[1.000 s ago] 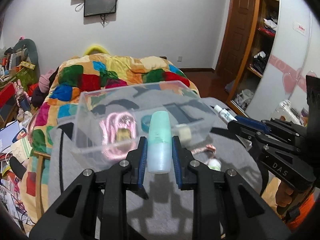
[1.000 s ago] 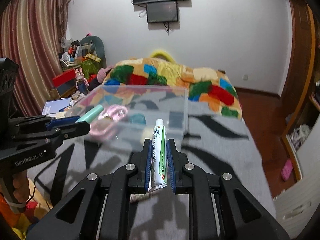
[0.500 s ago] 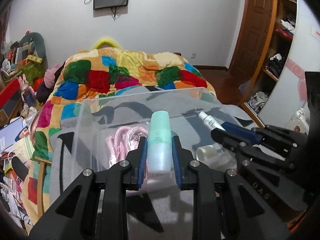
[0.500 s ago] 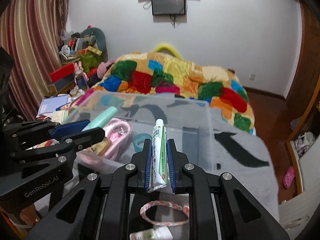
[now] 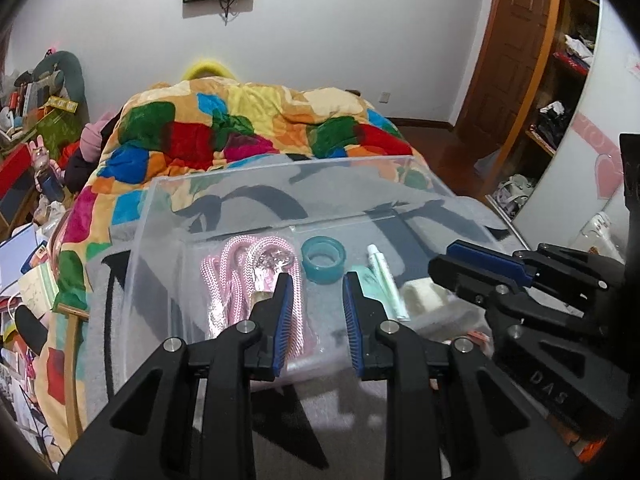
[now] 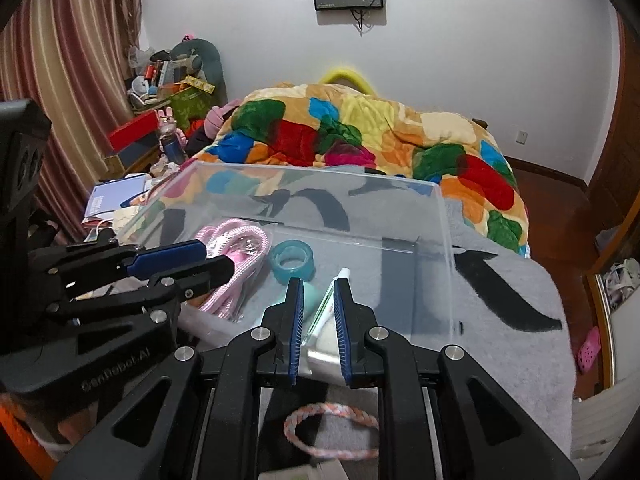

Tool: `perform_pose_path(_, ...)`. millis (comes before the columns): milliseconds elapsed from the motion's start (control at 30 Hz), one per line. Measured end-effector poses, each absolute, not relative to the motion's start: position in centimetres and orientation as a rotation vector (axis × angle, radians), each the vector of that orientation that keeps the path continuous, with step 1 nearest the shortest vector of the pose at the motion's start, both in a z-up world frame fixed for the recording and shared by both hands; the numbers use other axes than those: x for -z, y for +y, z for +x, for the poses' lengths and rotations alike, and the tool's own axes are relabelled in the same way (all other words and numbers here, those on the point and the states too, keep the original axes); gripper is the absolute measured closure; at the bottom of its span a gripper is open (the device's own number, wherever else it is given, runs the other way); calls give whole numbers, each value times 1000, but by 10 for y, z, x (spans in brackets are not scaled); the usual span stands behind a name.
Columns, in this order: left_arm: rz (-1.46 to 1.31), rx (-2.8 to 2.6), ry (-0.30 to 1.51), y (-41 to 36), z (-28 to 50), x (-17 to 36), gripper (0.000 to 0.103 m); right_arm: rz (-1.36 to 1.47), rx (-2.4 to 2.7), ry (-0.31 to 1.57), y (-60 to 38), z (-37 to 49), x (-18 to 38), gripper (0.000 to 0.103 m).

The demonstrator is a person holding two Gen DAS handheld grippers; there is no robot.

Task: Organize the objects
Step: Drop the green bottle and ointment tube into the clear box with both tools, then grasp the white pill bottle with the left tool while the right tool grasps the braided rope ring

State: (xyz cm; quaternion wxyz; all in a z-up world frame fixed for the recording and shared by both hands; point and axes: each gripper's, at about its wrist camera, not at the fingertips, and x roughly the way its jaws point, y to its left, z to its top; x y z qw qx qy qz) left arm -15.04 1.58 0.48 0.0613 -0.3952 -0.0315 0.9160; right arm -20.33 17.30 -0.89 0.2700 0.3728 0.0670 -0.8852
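Observation:
A clear plastic bin [image 5: 168, 216] [image 6: 444, 240] sits on the grey blanket. Inside lie a pink cord [image 5: 236, 272] [image 6: 236, 248], a teal tape roll [image 5: 323, 260] [image 6: 291, 261], a mint bottle [image 5: 366, 276] [image 6: 311, 297], a white toothpaste tube [image 5: 384, 276] [image 6: 326, 308] and a white tape roll [image 5: 422, 300]. My left gripper [image 5: 316, 280] is open and empty over the bin's near wall. My right gripper [image 6: 317, 286] is open just above the tube and bottle. It also shows in the left wrist view [image 5: 472, 258].
A braided pink bracelet [image 6: 330, 428] lies on the grey blanket [image 6: 500, 300] in front of the bin, with a small tube [image 6: 304, 474] at the frame's bottom. A patchwork quilt [image 5: 240, 132] covers the bed behind. Clutter stands at the left [image 6: 168, 92], shelves at the right [image 5: 560, 80].
Both grippers moved forward over the bin and opened. The mint bottle left the left gripper and the toothpaste tube left the right one. Both now lie in the bin.

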Motion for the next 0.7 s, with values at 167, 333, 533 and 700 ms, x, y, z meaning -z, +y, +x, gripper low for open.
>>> perform_pose_path(167, -1135, -2772, -52, 23, -129, -19, 77, 972, 2393, 186, 190, -188, -2, 89)
perform_pose_path(333, -1124, -2718, -46, 40, -107, -12, 63, 973, 2405, 161, 214, -172, -2, 84)
perform_pose_path(533, -1218, -2539, -44, 76, -102, 18, 62, 1027, 2420, 161, 239, -161, 13, 81)
perform_pose_path(700, -1240, -2485, -26, 97, -106, 33, 60, 1092, 2414, 155, 253, -162, 30, 81)
